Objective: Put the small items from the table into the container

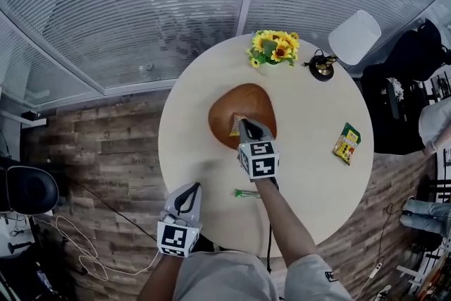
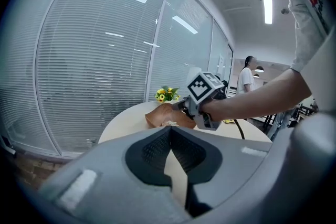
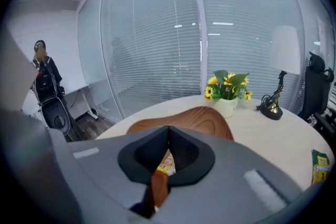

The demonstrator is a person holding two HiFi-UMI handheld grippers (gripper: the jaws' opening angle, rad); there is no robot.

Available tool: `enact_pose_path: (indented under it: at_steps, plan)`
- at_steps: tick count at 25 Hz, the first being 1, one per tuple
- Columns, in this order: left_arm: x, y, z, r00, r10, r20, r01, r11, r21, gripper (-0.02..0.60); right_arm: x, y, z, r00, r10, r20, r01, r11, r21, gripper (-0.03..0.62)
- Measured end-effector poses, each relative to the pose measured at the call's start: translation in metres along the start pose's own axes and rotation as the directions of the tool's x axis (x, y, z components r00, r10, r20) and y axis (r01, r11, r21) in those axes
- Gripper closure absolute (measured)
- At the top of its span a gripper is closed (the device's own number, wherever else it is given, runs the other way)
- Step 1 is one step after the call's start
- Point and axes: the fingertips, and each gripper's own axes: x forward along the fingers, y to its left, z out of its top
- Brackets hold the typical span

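Now the right gripper hangs over the wooden bowl near the middle of the round table, pointing down into it. In the right gripper view its jaws are pressed together at the tips with nothing pinched between them. Through the gap behind those tips a small yellow packet shows against the brown wood of the bowl. From the head view that packet lies inside the bowl, just beside the gripper's tips. The left gripper sits back at the near left edge of the table, well apart from the bowl. Its own view shows its jaws closed tip to tip and empty, with the bowl and the right gripper beyond them. A thin green item lies on the table between the bowl and the near edge, just beside the person's right forearm. A green and yellow snack packet lies flat toward the right side of the table, well apart from the bowl; the right gripper view catches it at its lower right edge. A pot of yellow flowers stands at the far edge of the table, with a small lamp just to its right.
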Motion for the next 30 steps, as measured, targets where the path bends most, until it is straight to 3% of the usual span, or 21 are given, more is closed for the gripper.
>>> enact_pose_path:
  at_steps: [5, 11, 17, 21, 26, 30]
  plan:
    - [0.017, -0.014, 0.012, 0.999, -0.035, 0.016, 0.035, 0.999, -0.003, 0.585, -0.083, 0.010, 0.005, 0.984, 0.031, 0.173, -0.028, 0.999, -0.020, 0.591]
    - [0.030, -0.040, 0.012, 0.995, -0.095, 0.013, 0.095, 0.995, 0.006, 0.586, -0.161, 0.031, -0.044, 0.969, 0.025, 0.244, -0.006, 0.997, -0.079, 0.591]
    - [0.028, -0.057, -0.007, 0.994, -0.106, -0.028, 0.107, 0.994, 0.030, 0.588, -0.193, 0.056, -0.131, 0.991, 0.027, 0.134, -0.026, 1.000, -0.007, 0.591]
    - [0.027, -0.066, -0.020, 0.990, -0.125, -0.057, 0.127, 0.992, 0.028, 0.589, -0.200, 0.064, -0.159, 0.995, 0.026, 0.095, -0.028, 0.999, 0.026, 0.591]
    - [0.024, -0.074, -0.025, 0.987, -0.146, -0.064, 0.148, 0.989, 0.026, 0.584, -0.191, 0.065, -0.179, 0.998, 0.039, 0.044, -0.037, 0.998, -0.058, 0.591]
    - [0.018, -0.069, -0.029, 0.989, -0.126, -0.075, 0.128, 0.991, 0.033, 0.584, -0.169, 0.066, -0.206, 0.997, 0.067, -0.033, -0.071, 0.988, -0.135, 0.469]
